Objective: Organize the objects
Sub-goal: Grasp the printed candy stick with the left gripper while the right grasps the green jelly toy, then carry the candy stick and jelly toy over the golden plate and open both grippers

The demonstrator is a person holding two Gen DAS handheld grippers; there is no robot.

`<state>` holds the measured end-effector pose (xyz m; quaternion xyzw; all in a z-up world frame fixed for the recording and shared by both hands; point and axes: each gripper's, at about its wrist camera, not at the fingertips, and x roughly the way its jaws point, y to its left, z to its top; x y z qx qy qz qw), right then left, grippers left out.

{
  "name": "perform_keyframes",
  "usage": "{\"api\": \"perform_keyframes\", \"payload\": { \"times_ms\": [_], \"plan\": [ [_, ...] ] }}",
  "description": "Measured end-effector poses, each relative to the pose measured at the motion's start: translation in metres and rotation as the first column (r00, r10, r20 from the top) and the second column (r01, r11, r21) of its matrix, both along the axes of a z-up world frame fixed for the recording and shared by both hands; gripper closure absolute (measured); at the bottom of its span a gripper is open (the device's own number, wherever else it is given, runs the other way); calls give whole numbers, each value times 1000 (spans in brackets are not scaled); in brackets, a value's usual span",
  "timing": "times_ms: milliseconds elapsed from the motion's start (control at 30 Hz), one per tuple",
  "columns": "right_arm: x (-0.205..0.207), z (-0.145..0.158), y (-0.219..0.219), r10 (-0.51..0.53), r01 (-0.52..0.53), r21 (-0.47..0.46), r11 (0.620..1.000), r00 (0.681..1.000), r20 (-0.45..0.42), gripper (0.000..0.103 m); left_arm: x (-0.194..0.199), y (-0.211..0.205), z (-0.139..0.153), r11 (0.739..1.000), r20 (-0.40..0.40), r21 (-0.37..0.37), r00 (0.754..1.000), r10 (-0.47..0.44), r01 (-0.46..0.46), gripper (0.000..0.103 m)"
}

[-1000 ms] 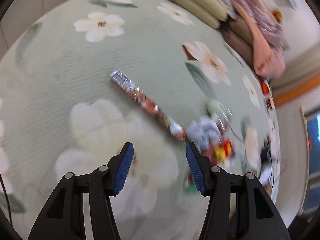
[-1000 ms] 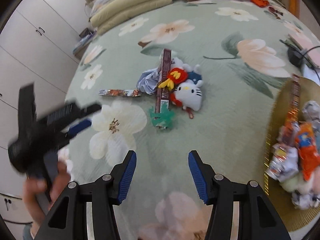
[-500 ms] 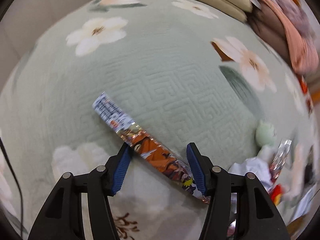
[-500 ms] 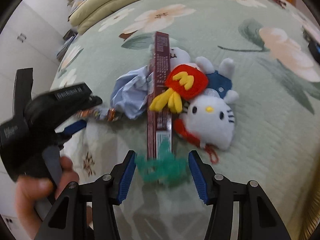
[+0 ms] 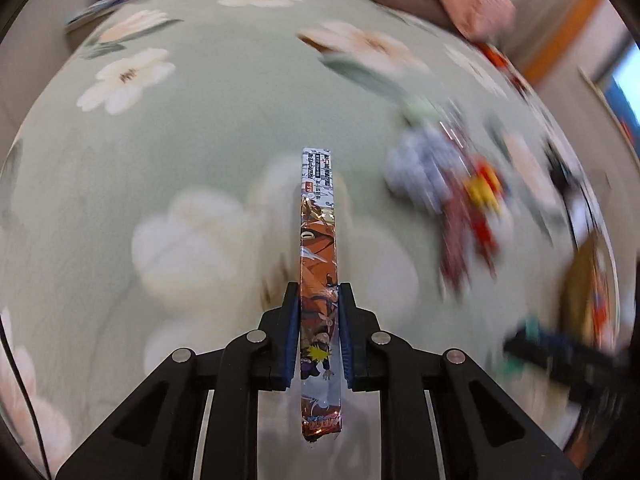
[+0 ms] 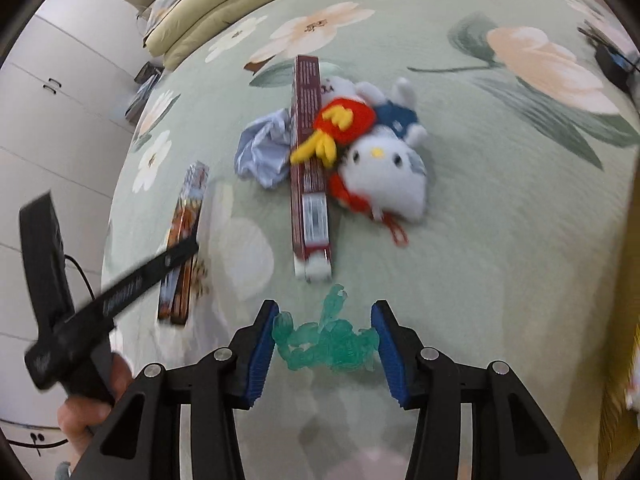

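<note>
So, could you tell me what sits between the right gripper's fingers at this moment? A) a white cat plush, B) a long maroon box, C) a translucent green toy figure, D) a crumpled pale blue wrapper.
C: the green toy figure lies on the bedspread between the blue pads of the right gripper, whose jaws are closing around it, while the plush, box and wrapper lie farther ahead.

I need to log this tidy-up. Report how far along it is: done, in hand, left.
Done: a blurred tray at the right edge seems to hold some items already. In hand: the left hand-held gripper is shut on the long orange card pack; the right hand-held gripper is closing around the green toy. Left: the dark red box, white plush cat and blue wrapper on the bed.
</note>
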<state>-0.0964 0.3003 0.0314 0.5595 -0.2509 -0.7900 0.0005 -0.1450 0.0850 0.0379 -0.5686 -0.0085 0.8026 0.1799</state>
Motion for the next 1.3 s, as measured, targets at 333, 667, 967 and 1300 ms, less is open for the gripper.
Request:
{"api": "perform_keyframes", "payload": {
  "times_ms": [333,667,967,1300],
  "plan": [
    [64,-24,-9,38,-43,36,998,991,131,56,86,5,-13,992,74,-120,996,-39,48,88],
    [78,-34,-27,151,-155,94,983,987,57,37,94,22,-18,990,11,-142,1000,-17,18,64],
    [116,-1,-16,185,-184,84,979,983,-5,57,123,31,34,997,-17,-55,998,-56,55,89],
    [173,134,117,-42,79,197,977,981,-189,57,144,153,130,960,-152,204,975,-161,190,89]
  ]
}}
